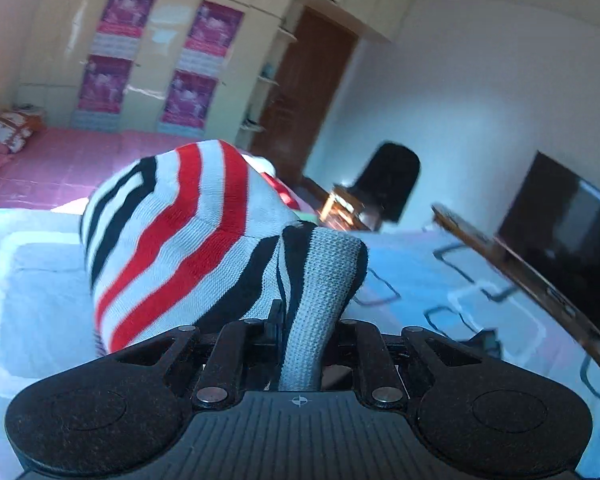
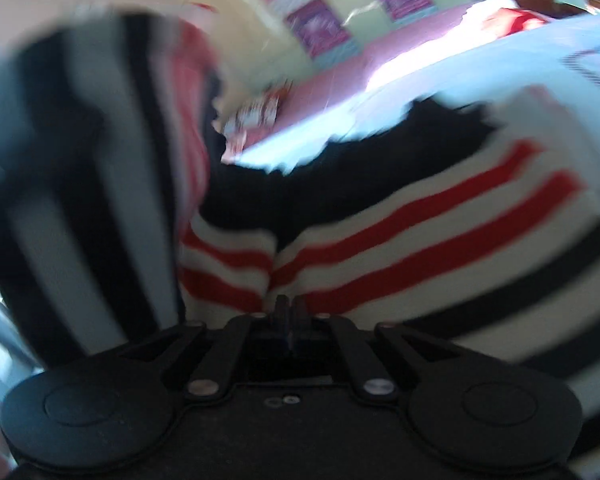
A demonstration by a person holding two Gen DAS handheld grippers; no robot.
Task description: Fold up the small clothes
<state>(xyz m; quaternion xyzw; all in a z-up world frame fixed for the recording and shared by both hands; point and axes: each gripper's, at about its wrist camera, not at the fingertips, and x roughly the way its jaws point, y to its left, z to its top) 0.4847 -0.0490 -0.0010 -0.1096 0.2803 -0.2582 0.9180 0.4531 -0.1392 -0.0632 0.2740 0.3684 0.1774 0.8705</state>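
A small knit garment point(image 1: 180, 240) with white, red and black stripes hangs lifted over the pale blue bedspread point(image 1: 420, 264). Its grey ribbed cuff point(image 1: 320, 288) runs down between the jaws of my left gripper point(image 1: 296, 320), which is shut on it. In the right wrist view the same striped garment point(image 2: 420, 240) fills the blurred picture and creases right at my right gripper point(image 2: 286, 306). The jaws there stand close together and pinch the cloth. One striped part point(image 2: 80, 200) hangs at the left, and most of both grippers' fingertips are hidden by cloth.
A pink bed point(image 1: 60, 160) and a cream wardrobe with pink posters point(image 1: 160, 60) stand behind. At the right are a brown door point(image 1: 304, 92), a dark screen point(image 1: 560, 248) on a wooden board point(image 1: 500, 248), and a black chair back point(image 1: 392, 180).
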